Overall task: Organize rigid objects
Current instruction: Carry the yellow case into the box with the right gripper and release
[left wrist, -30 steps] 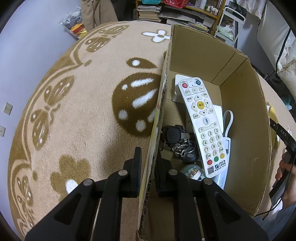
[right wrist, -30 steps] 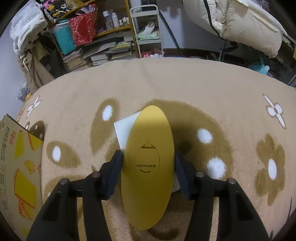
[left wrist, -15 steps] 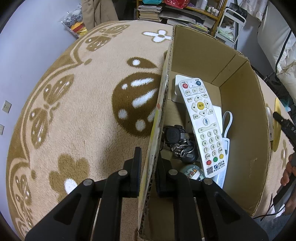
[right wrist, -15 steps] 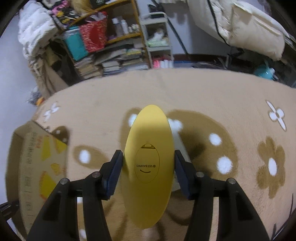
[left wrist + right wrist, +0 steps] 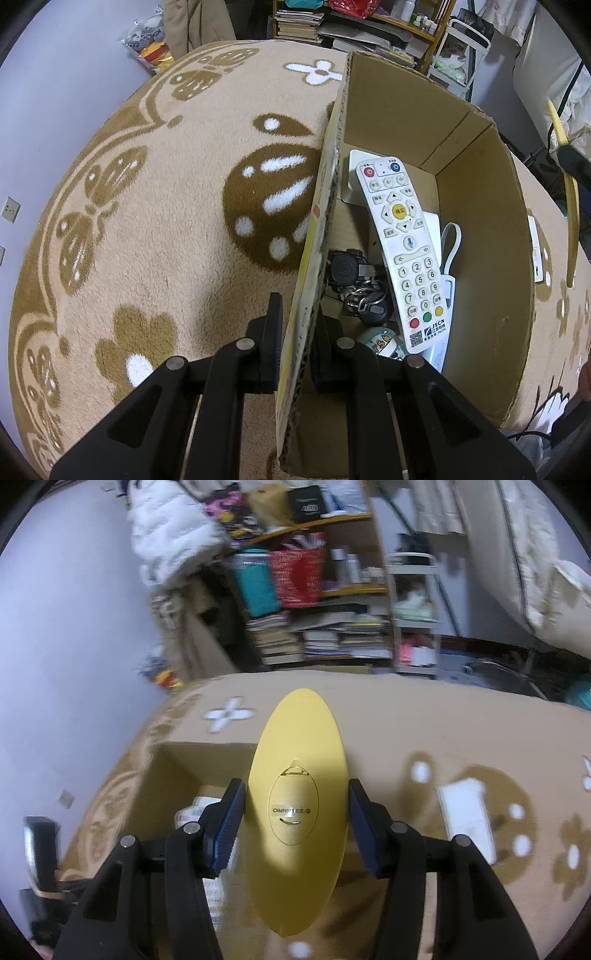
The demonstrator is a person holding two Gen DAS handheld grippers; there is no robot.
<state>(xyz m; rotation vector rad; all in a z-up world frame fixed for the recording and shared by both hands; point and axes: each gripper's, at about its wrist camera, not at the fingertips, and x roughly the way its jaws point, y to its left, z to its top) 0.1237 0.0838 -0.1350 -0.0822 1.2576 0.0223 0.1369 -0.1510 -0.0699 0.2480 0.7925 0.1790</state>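
My left gripper [image 5: 295, 332] is shut on the near wall of an open cardboard box [image 5: 480, 229] standing on the carpet. Inside lie a white remote [image 5: 400, 251], black keys [image 5: 354, 284] and other small items. My right gripper [image 5: 295, 819] is shut on a yellow oval object [image 5: 297, 812] and holds it in the air above the box [image 5: 184, 764]. The yellow object's edge also shows in the left wrist view [image 5: 572, 218] beyond the box's far wall. A white rectangular item [image 5: 465, 816] lies on the carpet to the right.
A beige carpet with brown flower patterns [image 5: 147, 221] covers the floor. Cluttered shelves with books and bins [image 5: 314, 620] stand at the back. A white trolley [image 5: 413, 609] and bedding [image 5: 535, 572] are at the back right.
My right gripper has lifted the yellow object off the carpet and swung left over the box. The white item stays on the carpet. The left gripper still grips the box wall.
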